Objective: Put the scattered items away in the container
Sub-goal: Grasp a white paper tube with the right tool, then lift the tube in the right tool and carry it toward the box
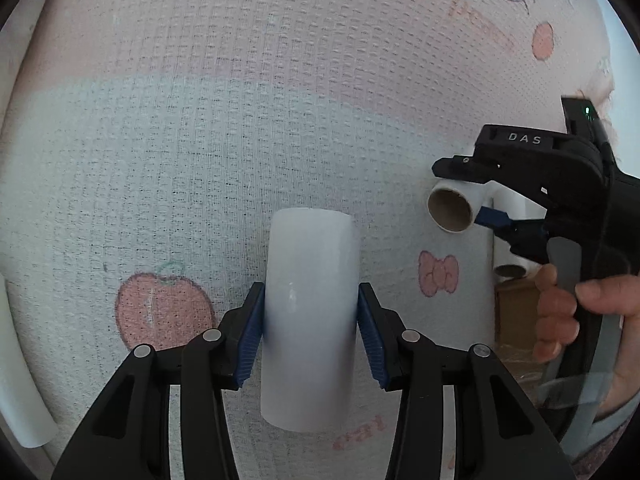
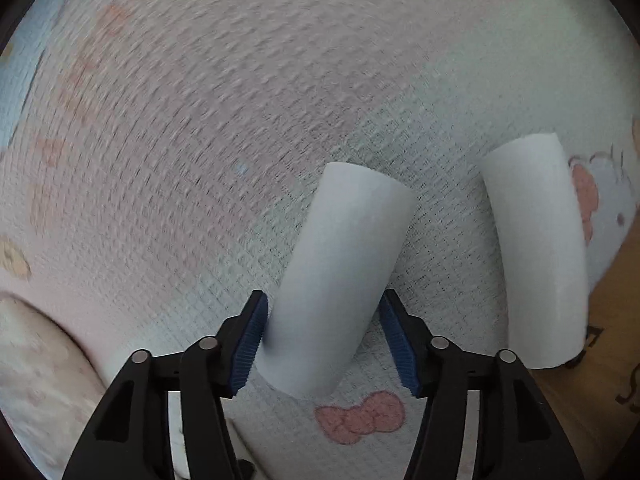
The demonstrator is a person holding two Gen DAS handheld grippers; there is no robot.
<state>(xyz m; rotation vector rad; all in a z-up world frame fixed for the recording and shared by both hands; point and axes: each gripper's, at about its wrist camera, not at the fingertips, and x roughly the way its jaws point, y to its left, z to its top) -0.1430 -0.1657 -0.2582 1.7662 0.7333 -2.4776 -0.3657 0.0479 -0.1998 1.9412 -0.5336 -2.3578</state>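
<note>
A white paper tube (image 1: 312, 312) sits lengthwise between my left gripper's (image 1: 311, 296) blue pads, which press on both its sides over the printed blanket (image 1: 240, 120). In the right wrist view, another white tube (image 2: 340, 272) lies tilted between the jaws of my right gripper (image 2: 325, 300). Its left pad is at the tube's side and a gap shows at the right pad. The jaws have been widening. The left wrist view shows that right gripper (image 1: 472, 196) at the right, around the tube's open brown end (image 1: 450, 210).
A further white tube (image 2: 536, 248) lies at the blanket's right edge, partly over a brown cardboard surface (image 2: 612, 380) with black print. One more white tube (image 1: 20, 380) lies at the left rim. A person's hand (image 1: 560, 312) holds the right gripper's handle.
</note>
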